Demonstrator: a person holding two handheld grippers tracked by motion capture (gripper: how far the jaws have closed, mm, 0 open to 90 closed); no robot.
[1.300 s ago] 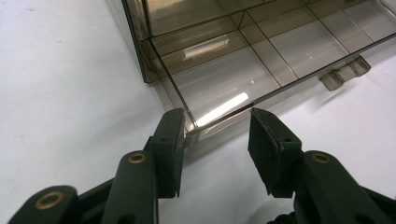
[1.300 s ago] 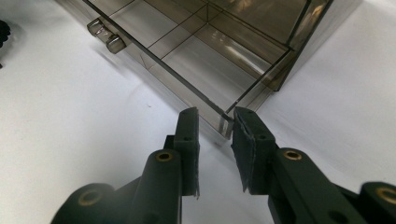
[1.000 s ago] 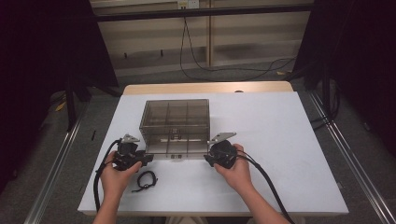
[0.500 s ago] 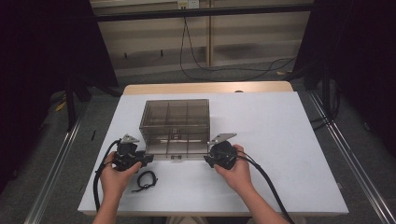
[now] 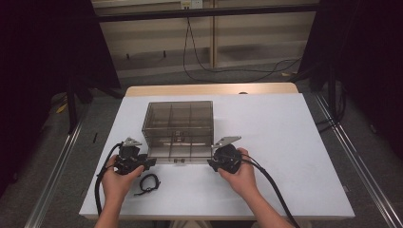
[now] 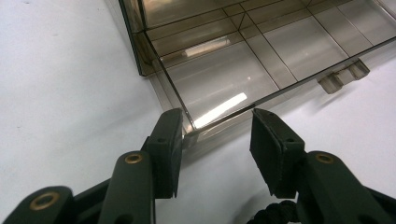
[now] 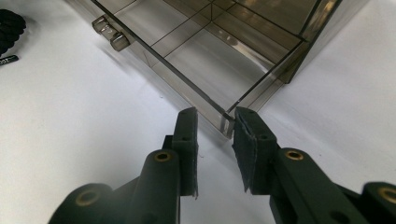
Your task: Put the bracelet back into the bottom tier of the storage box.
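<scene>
A smoky clear compartment box (image 5: 178,130) stands mid-table, with two small latches (image 5: 179,161) on its near edge. My left gripper (image 5: 151,162) sits at the box's near left corner (image 6: 189,133). That corner lies between the jaws, next to one pad (image 6: 170,140), and white table shows in the gap. My right gripper (image 5: 210,163) sits at the near right corner (image 7: 229,123), which lies between its jaws close to one pad (image 7: 245,142). Both grippers (image 6: 217,135) (image 7: 215,140) are open. A black cord loop (image 5: 148,183) lies on the table by the left hand.
The white table (image 5: 294,142) spreads wide to the right of the box and behind it. Black cables trail from both grippers toward the near edge. A wooden strip (image 5: 209,89) runs along the table's far edge, with floor cables beyond.
</scene>
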